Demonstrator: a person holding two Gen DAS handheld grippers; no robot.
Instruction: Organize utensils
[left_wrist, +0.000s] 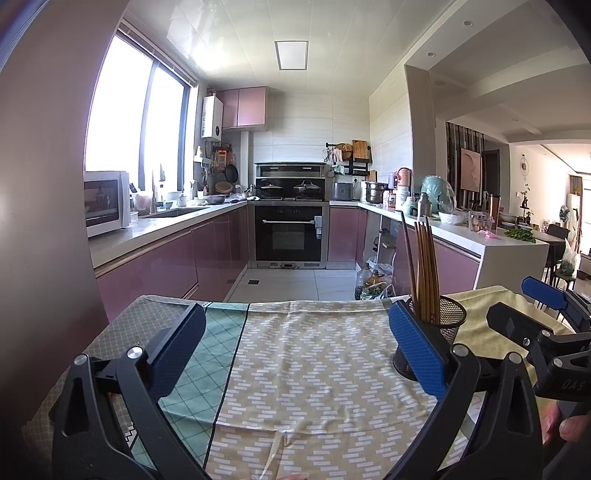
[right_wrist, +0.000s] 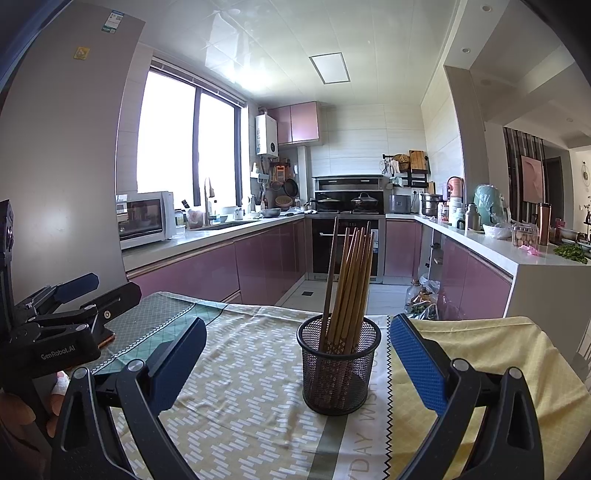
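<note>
A black wire-mesh holder (right_wrist: 338, 365) stands upright on the cloth-covered table (right_wrist: 240, 387), with several wooden chopsticks (right_wrist: 351, 280) leaning in it. My right gripper (right_wrist: 295, 354) is open, its blue-padded fingers (right_wrist: 417, 365) on either side of the holder and a little short of it. In the left wrist view the same holder (left_wrist: 448, 332) and chopsticks (left_wrist: 424, 269) sit behind the right finger of my open left gripper (left_wrist: 295, 343), which has nothing but cloth between its fingers. The right gripper (left_wrist: 532, 310) shows at that view's right edge, the left gripper (right_wrist: 74, 295) at the right wrist view's left edge.
The table carries patchwork cloths: green (left_wrist: 210, 354), beige patterned (left_wrist: 314, 369) and yellow (right_wrist: 480, 354). Beyond its far edge lies a kitchen floor with pink cabinets (left_wrist: 166, 266), an oven (left_wrist: 288, 236), a crowded counter (left_wrist: 461, 225) and bags on the floor (left_wrist: 373, 280). A hand (left_wrist: 569, 424) holds the right gripper.
</note>
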